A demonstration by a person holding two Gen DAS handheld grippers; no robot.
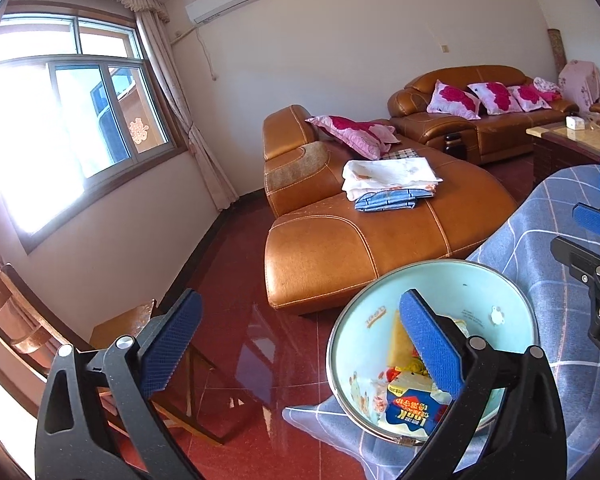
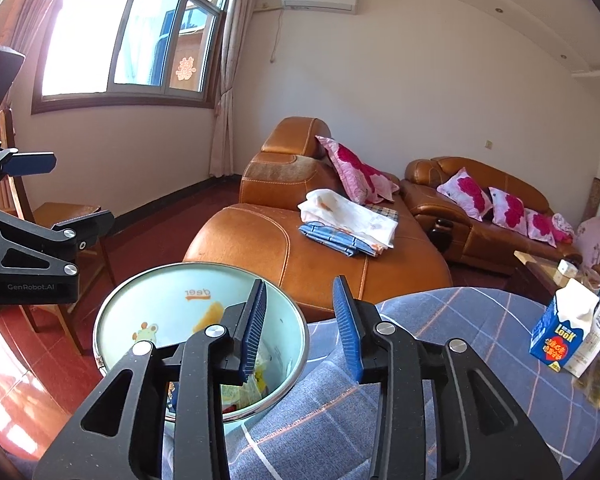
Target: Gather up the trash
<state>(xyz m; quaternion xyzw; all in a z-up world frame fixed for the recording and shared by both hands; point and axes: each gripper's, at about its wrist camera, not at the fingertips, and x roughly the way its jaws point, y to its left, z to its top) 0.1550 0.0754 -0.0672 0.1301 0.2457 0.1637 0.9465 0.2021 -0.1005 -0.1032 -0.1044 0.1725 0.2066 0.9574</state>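
A pale blue trash bin (image 1: 460,292) with a metal rim stands beside the table; it shows again in the right wrist view (image 2: 172,312). Inside lie a blue LOOK carton (image 1: 408,412) and yellow wrappers (image 2: 244,392). My left gripper (image 1: 300,340) is wide open with nothing between its fingers; its right finger hangs over the bin's mouth. My right gripper (image 2: 300,328) is open and empty, straddling the bin's rim and the table's edge. Another blue LOOK carton (image 2: 560,332) stands upright on the table at the right, with a white carton beside it.
The table wears a blue plaid cloth (image 2: 460,340). An orange leather sofa (image 1: 340,248) with folded cloths (image 1: 388,184) lies just beyond the bin. A wooden chair (image 1: 132,328) stands left on the red tiled floor. A coffee table (image 1: 564,136) sits at the far right.
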